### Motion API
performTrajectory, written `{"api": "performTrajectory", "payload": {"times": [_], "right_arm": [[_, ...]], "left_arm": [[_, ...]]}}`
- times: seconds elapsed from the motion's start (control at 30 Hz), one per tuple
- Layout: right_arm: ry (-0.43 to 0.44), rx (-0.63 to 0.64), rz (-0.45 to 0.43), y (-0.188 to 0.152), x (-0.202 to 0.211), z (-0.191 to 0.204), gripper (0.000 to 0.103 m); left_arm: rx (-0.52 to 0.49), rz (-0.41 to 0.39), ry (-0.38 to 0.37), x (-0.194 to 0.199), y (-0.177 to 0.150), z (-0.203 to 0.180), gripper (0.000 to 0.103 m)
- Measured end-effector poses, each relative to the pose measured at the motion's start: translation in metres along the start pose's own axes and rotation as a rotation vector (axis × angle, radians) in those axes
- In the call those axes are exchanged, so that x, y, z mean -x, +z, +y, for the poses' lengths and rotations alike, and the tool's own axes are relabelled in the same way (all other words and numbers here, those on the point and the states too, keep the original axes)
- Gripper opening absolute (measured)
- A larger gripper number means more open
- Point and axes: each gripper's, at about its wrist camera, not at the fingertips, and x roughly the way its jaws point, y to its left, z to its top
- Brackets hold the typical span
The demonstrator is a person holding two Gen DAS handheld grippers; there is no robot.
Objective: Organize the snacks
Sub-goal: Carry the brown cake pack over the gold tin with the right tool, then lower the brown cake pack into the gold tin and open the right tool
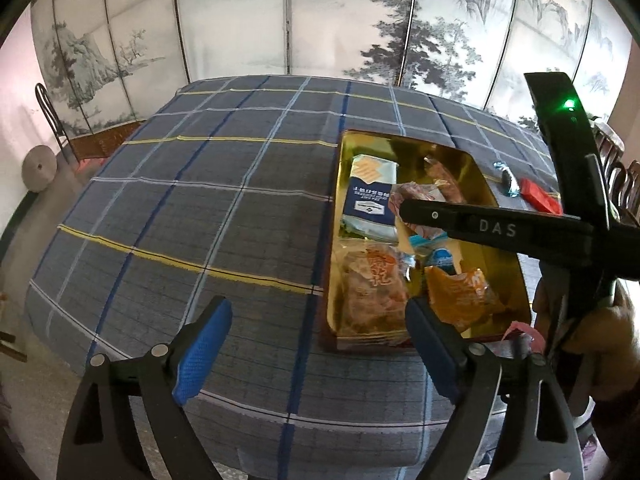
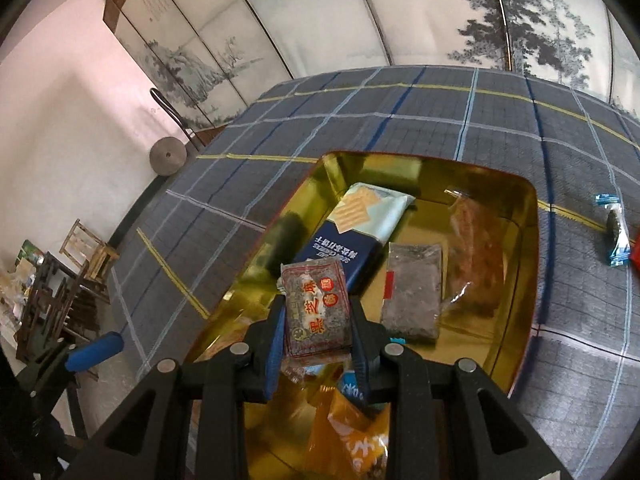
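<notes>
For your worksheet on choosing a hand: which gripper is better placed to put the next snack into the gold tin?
Right. The right gripper already grips a sesame snack packet above the gold tin. The left gripper is open and empty beside it.

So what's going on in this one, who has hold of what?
A person with two handheld grippers is sorting snacks into a gold tray on a checked tablecloth. The right gripper is clamped on a clear packet of dark sesame bars and holds it over the tray, which already contains a blue cracker pack and several other packets. The left gripper is open and empty at the tray's near edge. A blue-wrapped candy remains outside on the cloth.
</notes>
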Motion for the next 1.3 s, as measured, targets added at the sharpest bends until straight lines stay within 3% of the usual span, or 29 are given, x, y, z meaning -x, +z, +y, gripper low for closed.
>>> {"api": "performTrajectory", "payload": {"times": [0.87, 1.17, 1.3], "right_arm": [[-0.023, -0.004, 0.033, 0.004, -0.02, 0.005, 0.03], [-0.023, -0.012, 0.008, 0.004, -0.016, 0.003, 0.031], [0.003, -0.037, -0.061, -0.001, 0.009, -0.003, 0.031]], "left_arm": [[-0.004, 0.032, -0.009, -0.014, -0.005, 0.005, 0.088], [-0.002, 0.045, -0.013, -0.016, -0.005, 0.005, 0.088], [-0.008, 0.033, -0.01, -0.015, -0.004, 0.004, 0.088]]}}
